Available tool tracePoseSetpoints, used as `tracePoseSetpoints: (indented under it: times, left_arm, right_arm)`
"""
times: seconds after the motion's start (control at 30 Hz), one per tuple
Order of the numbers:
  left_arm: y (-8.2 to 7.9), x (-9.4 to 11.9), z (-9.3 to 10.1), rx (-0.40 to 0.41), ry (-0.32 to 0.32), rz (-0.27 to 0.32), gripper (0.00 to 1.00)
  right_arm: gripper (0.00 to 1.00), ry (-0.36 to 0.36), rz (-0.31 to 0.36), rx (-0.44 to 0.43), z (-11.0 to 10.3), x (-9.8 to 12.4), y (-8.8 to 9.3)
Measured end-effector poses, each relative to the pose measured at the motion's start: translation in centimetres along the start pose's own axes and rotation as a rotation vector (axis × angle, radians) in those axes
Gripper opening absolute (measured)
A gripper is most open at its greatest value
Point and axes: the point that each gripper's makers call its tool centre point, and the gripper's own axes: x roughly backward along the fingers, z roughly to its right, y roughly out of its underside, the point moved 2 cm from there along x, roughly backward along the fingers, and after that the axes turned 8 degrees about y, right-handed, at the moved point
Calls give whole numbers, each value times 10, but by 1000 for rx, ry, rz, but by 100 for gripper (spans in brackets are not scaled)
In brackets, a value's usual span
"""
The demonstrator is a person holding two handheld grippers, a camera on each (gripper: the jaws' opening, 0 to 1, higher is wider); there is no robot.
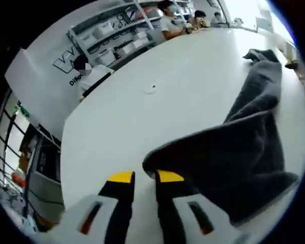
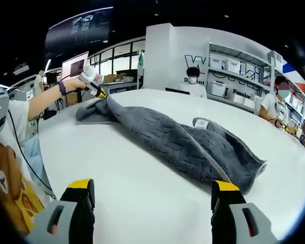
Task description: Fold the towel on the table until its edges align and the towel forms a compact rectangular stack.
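Lying crumpled in a long diagonal band across the white tabletop, the grey towel is not yet folded: no edges meet and no rectangular stack has formed. At the left of the right gripper view, the left claw is seen from afar in a person's hand, touching one end of the towel; whether it has truly pinched the cloth cannot be told from there. In the left gripper view, that claw's own yellow-tipped jaws stand close together with only a narrow gap, and a towel corner lies just over the right-hand jaw tip, so a grip on the corner seems likely but is not certain. Toward the middle of the right gripper view a white care label faces up on the bunched fabric. At the right, the towel's other end lies flat, just beyond the right claw, whose jaws stand wide apart and hold nothing. Judged from these views, the task is at its start: one end is being taken up, the other remains to be grasped, and all spreading, folding and edge alignment is still to do.
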Motion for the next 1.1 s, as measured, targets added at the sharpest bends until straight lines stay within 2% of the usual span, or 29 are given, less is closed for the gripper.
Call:
tracePoseSetpoints:
  times: [0.07, 0.1, 0.33, 0.53, 0.67, 0.77, 0.83, 1.1]
  left_arm:
    - [-2, 7, 1, 1, -6, 25, 24]
    - [-5, 18, 6, 0, -5, 63, 24]
    - [-10, 55, 33, -11, 17, 168, 26]
    - [-14, 91, 68, 16, 85, 295, 33]
    - [-7, 118, 99, 57, 128, 371, 39]
    - [-1, 131, 119, 86, 168, 404, 46]
    - [6, 139, 132, 121, 200, 402, 50]
    - [23, 161, 173, 163, 223, 447, 62]
  right_arm:
    - [100, -1, 2, 2, 0, 0, 0]
    - [100, -2, 5, 2, -1, 1, -1]
    - [100, -8, 8, 7, -4, 0, -2]
    - [100, -18, 17, 13, -8, 1, -4]
    - [100, -23, 16, 15, -10, 1, -3]
    - [100, -23, 16, 13, -10, 1, -3]
    - [100, -25, 18, 16, -11, 1, -4]
    - [100, -18, 14, 13, -10, 3, -2]
